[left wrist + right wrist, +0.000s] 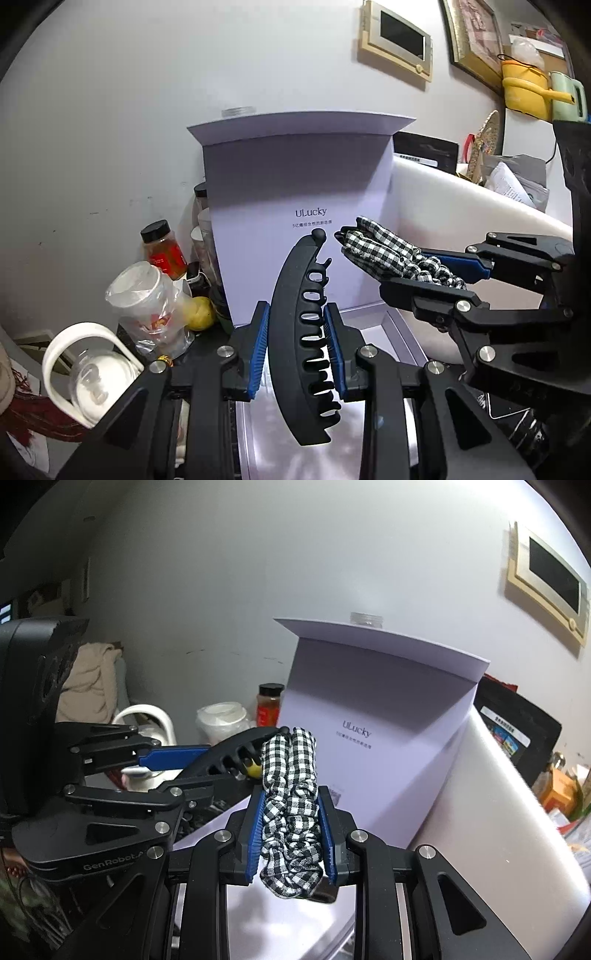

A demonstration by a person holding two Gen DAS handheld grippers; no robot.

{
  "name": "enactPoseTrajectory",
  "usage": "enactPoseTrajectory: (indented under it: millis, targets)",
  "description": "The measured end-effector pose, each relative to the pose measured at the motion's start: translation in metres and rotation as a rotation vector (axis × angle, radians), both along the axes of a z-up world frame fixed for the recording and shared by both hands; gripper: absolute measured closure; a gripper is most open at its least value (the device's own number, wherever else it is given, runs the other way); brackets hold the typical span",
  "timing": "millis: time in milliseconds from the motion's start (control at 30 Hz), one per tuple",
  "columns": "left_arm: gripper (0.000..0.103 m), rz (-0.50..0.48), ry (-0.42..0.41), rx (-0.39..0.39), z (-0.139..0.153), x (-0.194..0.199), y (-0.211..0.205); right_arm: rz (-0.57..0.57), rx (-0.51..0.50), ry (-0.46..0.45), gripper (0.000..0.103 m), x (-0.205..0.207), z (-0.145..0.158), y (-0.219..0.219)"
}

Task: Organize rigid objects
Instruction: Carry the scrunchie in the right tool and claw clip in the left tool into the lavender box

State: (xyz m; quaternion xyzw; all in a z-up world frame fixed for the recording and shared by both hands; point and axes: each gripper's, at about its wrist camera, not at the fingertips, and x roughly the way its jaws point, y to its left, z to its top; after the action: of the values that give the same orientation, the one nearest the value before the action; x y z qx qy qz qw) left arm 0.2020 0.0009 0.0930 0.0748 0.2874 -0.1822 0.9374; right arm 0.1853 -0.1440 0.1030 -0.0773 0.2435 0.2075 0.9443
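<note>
Open box lid (295, 177) stands upright against the wall; its tray (391, 328) lies in front. Left gripper (297, 332) is before the lid with a banana hair clip (295, 332) upright between its pads. Right gripper (291, 823) is just beside it on the right, a checked fabric hair clip (291, 805) between its pads. Left of the lid: spice jar (162, 249), bagged plastic cup (144, 295), lemon (199, 314), white handled container (85, 365) nearest. Wall panel (400, 38) hangs above, right of the lid.
</note>
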Motion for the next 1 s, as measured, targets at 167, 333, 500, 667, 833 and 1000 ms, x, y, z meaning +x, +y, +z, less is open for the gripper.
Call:
enactPoseTrajectory:
  millis: [167,333,500,667,833,1000]
  targets:
    - [0.074,0.006,0.023,0.002,-0.012,0.016,-0.002,-0.015,0.026,0.020,0.077,0.019,-0.010,-0.002]
    - [0.074,0.001,0.055,0.009,-0.027,0.031,-0.006,-0.038,0.024,0.055,0.077,0.036,-0.024,-0.006]
    - [0.074,-0.009,0.095,0.021,-0.044,0.042,-0.015,-0.049,0.014,0.101,0.077,0.049,-0.041,-0.008]
    - [0.074,-0.018,0.127,0.044,-0.060,0.052,-0.022,-0.058,-0.009,0.141,0.077,0.060,-0.056,-0.008]
    - [0.074,-0.019,0.163,0.053,-0.076,0.063,-0.025,-0.064,-0.035,0.180,0.077,0.072,-0.068,-0.003]
    - [0.074,-0.018,0.198,0.064,-0.090,0.073,-0.026,-0.066,-0.055,0.215,0.077,0.078,-0.079,0.002]
